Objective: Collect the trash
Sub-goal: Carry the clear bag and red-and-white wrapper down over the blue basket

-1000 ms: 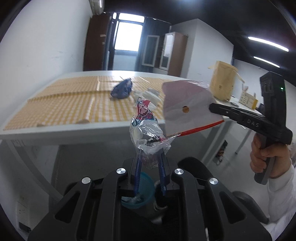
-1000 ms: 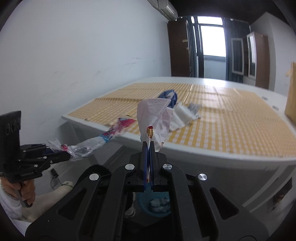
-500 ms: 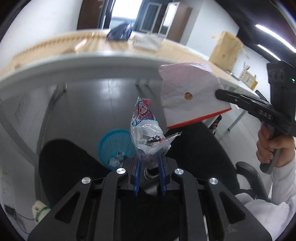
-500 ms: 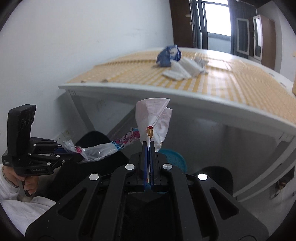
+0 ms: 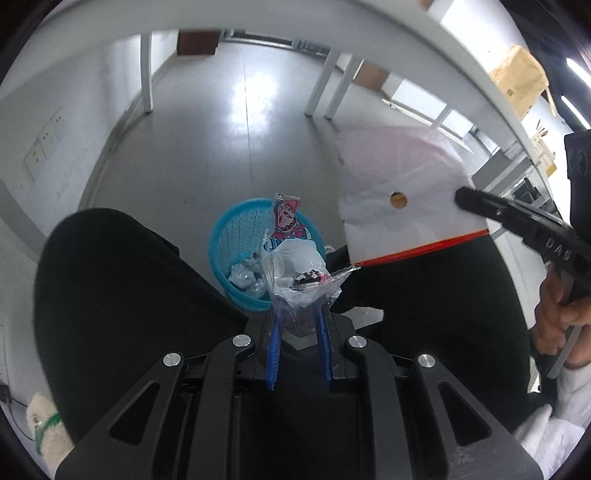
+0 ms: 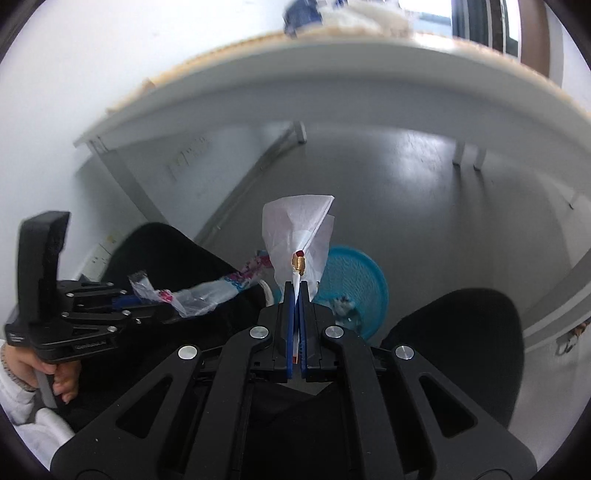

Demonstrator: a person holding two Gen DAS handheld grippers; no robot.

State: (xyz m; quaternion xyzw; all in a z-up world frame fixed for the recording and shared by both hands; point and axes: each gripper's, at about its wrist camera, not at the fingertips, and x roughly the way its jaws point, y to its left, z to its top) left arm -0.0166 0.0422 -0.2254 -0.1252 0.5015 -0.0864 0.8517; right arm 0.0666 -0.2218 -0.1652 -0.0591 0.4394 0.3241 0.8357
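Observation:
My left gripper [image 5: 298,314] is shut on a clear plastic wrapper with pink and blue print [image 5: 291,258] and holds it above a blue trash basket [image 5: 229,240] on the floor. My right gripper [image 6: 295,291] is shut on a white paper packet with a red edge [image 6: 295,229], also above the basket [image 6: 354,280]. The packet [image 5: 399,199] and the right gripper [image 5: 517,221] show at the right of the left wrist view. The left gripper [image 6: 122,306] with the wrapper [image 6: 207,291] shows at the left of the right wrist view. The basket holds some crumpled trash.
The person's black-clad legs [image 5: 110,295] flank the basket on both sides. A white table [image 6: 332,74] with white legs [image 5: 146,70] spans overhead, with more trash blurred on its top [image 6: 303,14]. A wall with sockets [image 5: 44,144] is at the left. Cardboard boxes [image 5: 517,81] stand far right.
Both grippers have tilted down and dropped below the table edge with their trash. The basket has come into view right under the held wrapper and packet.

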